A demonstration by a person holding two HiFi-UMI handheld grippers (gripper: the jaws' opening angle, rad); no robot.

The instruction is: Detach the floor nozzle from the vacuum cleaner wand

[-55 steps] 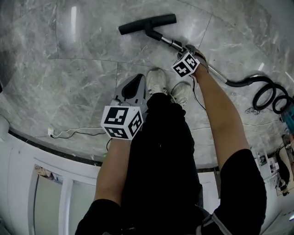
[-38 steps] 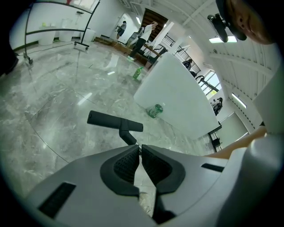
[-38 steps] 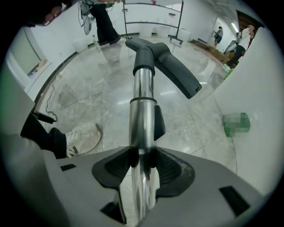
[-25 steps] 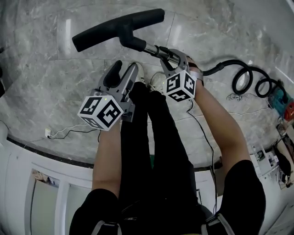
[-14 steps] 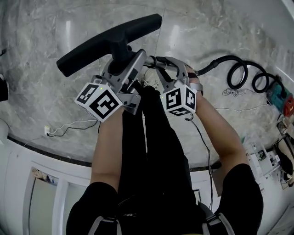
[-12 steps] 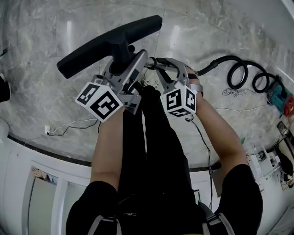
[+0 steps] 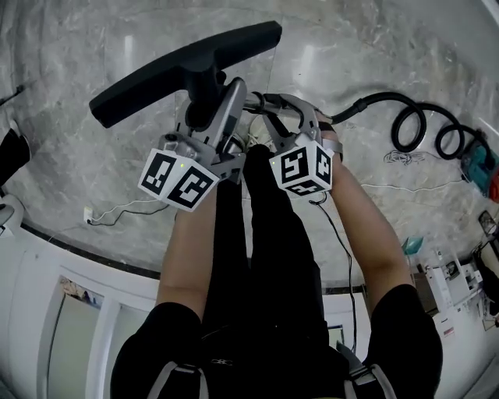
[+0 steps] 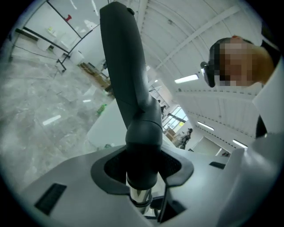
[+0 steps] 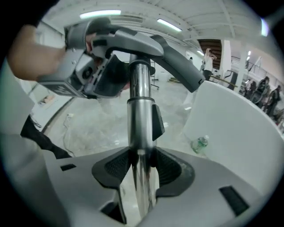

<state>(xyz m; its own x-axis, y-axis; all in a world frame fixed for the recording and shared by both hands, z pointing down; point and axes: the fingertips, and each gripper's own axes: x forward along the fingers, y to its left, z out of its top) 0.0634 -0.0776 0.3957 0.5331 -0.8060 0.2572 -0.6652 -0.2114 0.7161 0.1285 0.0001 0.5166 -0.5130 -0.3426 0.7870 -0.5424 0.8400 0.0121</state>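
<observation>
Whereas a second ago the left tongs (image 7: 206, 111) stood open beside it, their jaws have just been closing and now clamp the neck of the floor nozzle (image 7: 175, 66), raised above the floor (image 7: 374, 70). Just beside them, the right tongs (image 7: 269, 118) grip the wand (image 9: 141, 95). In the head view the nozzle's bar runs lower-left to upper-right.

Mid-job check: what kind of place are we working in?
Probably a large indoor hall, perhaps a showroom or open workshop: polished marble floor, long strip lights overhead, and a white panelled wall along the floor's edge.
</observation>
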